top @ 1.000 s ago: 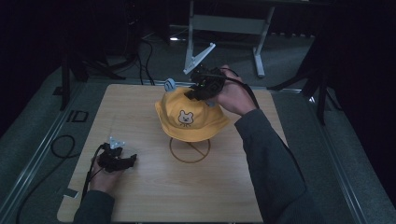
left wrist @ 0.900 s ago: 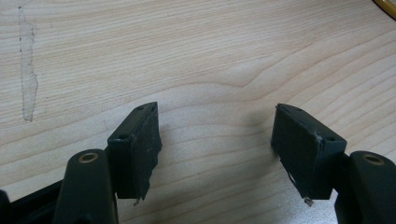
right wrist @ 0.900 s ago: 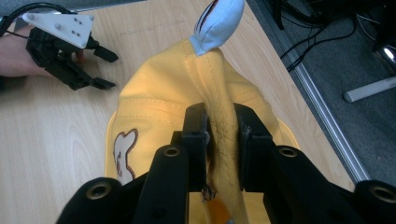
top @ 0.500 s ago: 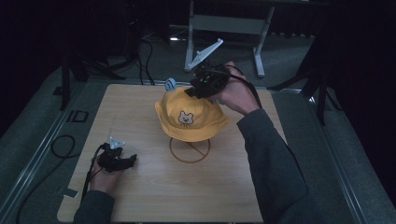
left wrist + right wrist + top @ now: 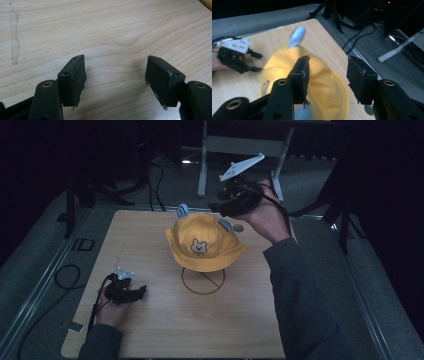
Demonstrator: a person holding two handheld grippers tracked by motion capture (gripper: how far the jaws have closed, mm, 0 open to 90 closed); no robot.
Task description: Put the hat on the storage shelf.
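Jaws of the right tool [image 5: 220, 210] have just been opening and hold nothing, the yellow hat [image 5: 202, 242] sitting released below them on its wire stand [image 5: 202, 281], while the left tool [image 5: 131, 292] rests open on the bench [image 5: 150, 330].

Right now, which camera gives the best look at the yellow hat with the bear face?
The high view: the yellow hat shows whole there, bear face forward, perched on a wire stand on the table. The right gripper view catches it blurred from behind, past its own open claw. The left gripper view has bare tabletop between its jaws.
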